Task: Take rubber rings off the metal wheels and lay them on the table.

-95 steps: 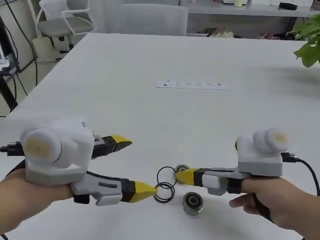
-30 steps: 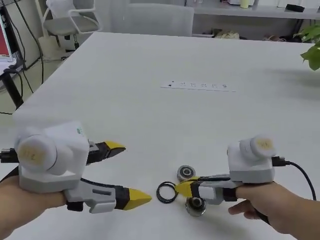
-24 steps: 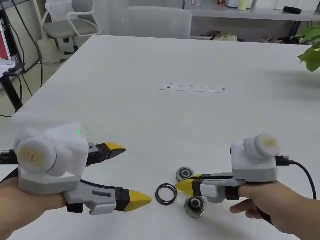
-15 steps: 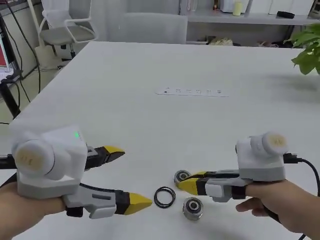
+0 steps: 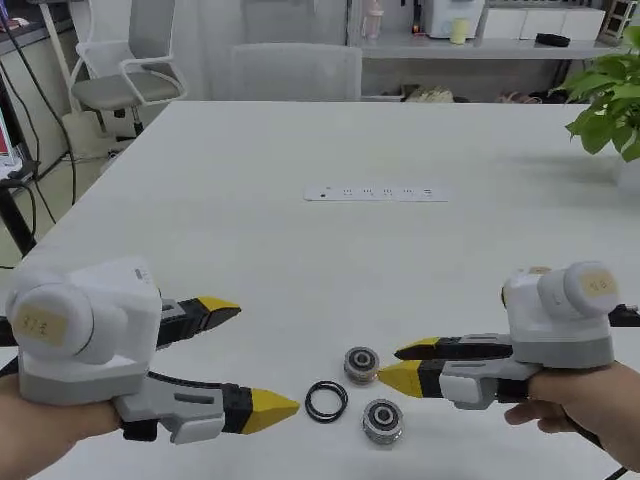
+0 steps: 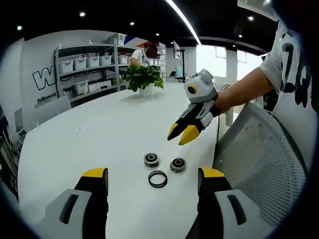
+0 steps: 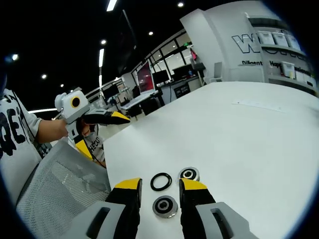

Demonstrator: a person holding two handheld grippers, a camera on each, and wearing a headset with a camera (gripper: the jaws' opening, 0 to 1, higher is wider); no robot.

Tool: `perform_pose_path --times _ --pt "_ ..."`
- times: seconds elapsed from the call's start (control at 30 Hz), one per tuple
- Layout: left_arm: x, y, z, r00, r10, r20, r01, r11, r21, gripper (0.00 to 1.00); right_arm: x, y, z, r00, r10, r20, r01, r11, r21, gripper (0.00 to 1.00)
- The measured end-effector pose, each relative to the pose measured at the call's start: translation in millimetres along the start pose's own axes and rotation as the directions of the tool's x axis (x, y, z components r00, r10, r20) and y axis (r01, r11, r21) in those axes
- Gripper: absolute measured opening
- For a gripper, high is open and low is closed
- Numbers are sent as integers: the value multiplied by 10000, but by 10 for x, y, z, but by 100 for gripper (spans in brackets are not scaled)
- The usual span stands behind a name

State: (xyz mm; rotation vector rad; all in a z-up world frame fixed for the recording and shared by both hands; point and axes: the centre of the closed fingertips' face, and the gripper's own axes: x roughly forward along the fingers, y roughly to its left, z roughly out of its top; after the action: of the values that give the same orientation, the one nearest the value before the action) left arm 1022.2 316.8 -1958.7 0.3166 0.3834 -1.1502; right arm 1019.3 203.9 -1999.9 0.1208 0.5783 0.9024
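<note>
Student: Position of the rubber ring (image 5: 326,400) is requested.

Tutor: The rubber ring is laid flat on the white bench (image 5: 300,260), close to the near edge and free of both wheels. One metal wheel (image 5: 361,363) is seen just beside it, up and to the right in the head view. A second metal wheel (image 5: 382,420) is set just to the right of the ring, nearer the person. The three are grouped closely, and whether the ring touches either wheel cannot be told.

Student: State of each hand-held gripper is requested.

Tutor: The left hand-held gripper (image 5: 250,355) is held released to the left of the ring, its yellow-tipped jaws spread wide with nothing between them. The right hand-held gripper (image 5: 395,363) is also released. Its jaws are parted only narrowly and nothing is grasped. Its tips are held just right of the first wheel and just beyond the second. In the right gripper view, one wheel is seen through the gap between the jaws, resting on the bench.

Student: Surroundings are requested.

Tutor: A white power strip (image 5: 376,192) is set at mid-bench, well apart from the group. A chair (image 5: 295,72) is drawn up at the far edge, and a leafy plant (image 5: 605,100) is seen at the far right.
</note>
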Motion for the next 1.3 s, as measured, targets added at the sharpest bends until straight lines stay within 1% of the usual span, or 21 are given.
perform_pose_path --times 0.27,0.4,0.5,0.73,1.0,1.17,1.3 --pt "-46 -14 -6 10000 81 28 -81 9999 -97 72 -210 25 -5 9995 -309 19 309 9973 -663 37" --pt "-65 -17 -22 9999 127 10 -127 9998 -153 73 -307 49 -50 9986 -518 -142 498 9920 -1159 44" --pt "-80 -30 -31 9999 146 0 -146 9997 -200 74 -353 60 -69 9981 -586 -171 559 9899 -1300 49" --pt "-141 -60 -46 9998 209 -13 -209 9994 -267 75 -509 125 -161 9958 -851 -351 776 9813 -1762 53" --pt "-215 -99 -88 9995 306 -70 -308 9986 -422 75 -608 194 -270 9935 -1000 -542 872 9757 -2010 60" --pt "-251 -131 -102 9994 330 -85 -334 9983 -475 75 -673 211 -297 9923 -1134 -491 1018 9756 -1944 64" --pt "-280 -143 -120 9992 394 -81 -397 9976 -562 75 -743 232 -309 9911 -1274 -388 1172 9727 -2004 67"
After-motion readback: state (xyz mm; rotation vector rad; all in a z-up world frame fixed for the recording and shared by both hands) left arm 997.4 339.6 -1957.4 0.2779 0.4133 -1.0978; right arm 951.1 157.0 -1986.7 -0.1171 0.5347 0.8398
